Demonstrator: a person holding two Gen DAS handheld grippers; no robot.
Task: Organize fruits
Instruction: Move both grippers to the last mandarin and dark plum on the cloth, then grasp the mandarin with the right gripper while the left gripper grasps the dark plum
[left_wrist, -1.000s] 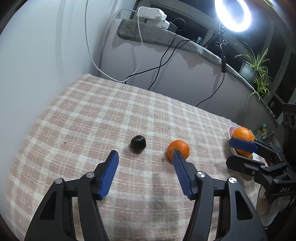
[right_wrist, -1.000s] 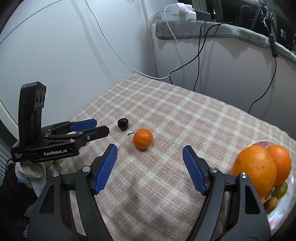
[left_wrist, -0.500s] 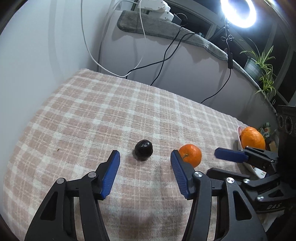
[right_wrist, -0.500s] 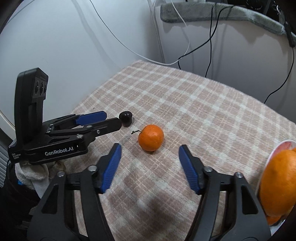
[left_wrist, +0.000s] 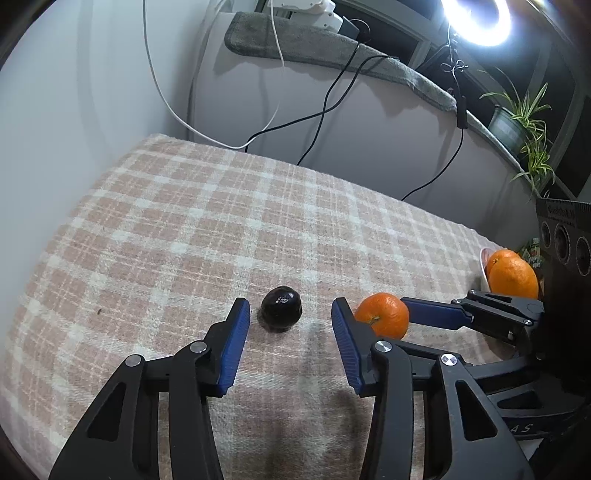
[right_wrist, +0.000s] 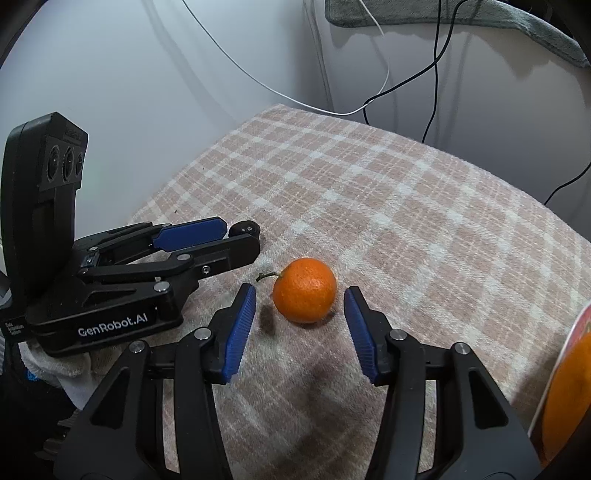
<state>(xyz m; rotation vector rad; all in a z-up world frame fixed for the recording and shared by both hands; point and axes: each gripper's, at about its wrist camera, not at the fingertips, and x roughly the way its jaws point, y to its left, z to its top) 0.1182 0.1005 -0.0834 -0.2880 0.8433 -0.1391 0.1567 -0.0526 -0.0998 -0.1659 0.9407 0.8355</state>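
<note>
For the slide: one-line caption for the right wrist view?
Right gripper, jaws open, lined up on tangerine lying on plaid cloth.

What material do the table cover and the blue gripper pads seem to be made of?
Table cover: woven cloth, matte, probably wool or cotton; checked weave and fuzzy surface show. Blue pads of the right gripper: probably rubber or plastic, matte, with fine ridges.

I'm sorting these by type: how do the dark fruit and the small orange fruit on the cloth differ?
The dark fruit is glossy near-black; the small orange fruit is bright orange with dimpled skin. The dark fruit looks smaller. The small orange fruit shows a short stem; none is visible on the dark fruit. Both are roundish, lie loose on the checked cloth, each before an open hand-held gripper.
</note>
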